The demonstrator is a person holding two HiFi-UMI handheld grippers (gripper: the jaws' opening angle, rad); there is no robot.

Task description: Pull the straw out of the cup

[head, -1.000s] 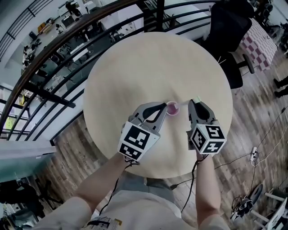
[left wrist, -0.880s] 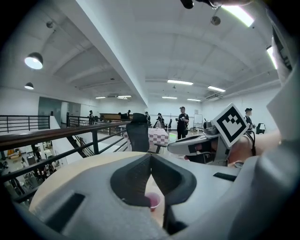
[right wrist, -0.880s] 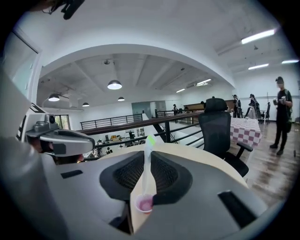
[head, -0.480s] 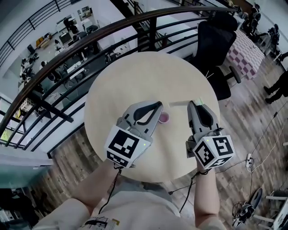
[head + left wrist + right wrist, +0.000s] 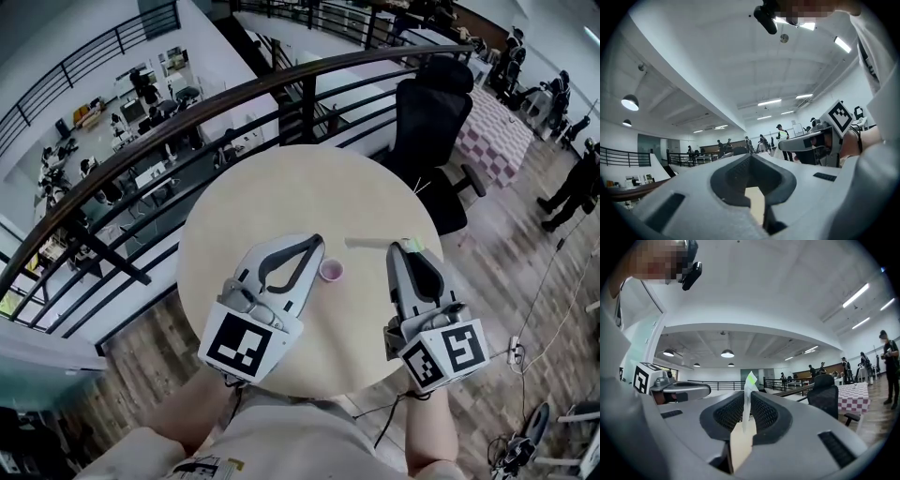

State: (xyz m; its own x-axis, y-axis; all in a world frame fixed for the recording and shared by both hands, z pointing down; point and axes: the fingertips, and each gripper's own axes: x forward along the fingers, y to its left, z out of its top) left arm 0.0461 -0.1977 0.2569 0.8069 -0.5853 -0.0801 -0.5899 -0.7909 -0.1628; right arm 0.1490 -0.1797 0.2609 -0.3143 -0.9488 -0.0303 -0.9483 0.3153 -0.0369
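A small pink cup [image 5: 330, 271] stands on the round pale table [image 5: 281, 197], with no straw in it. My right gripper [image 5: 405, 247] is held high above the table, to the right of the cup, shut on a thin pale straw [image 5: 370, 243] that sticks out leftward. In the right gripper view the straw [image 5: 748, 399] stands upright between the jaws, its green tip on top. My left gripper [image 5: 316, 244] hovers left of the cup with its tips together and nothing in them. In the left gripper view, the left gripper [image 5: 751, 157] shows only the table through its hollow.
A black office chair [image 5: 433, 117] stands beyond the table at the right, next to a table with a chequered cloth [image 5: 495, 122]. A dark railing [image 5: 234, 94] curves behind the table over a lower floor. Cables lie on the wooden floor [image 5: 525, 328] at the right.
Both grippers have risen well above the table toward the camera, the straw going up with the right one. The cup has stayed on the table and looks smaller.
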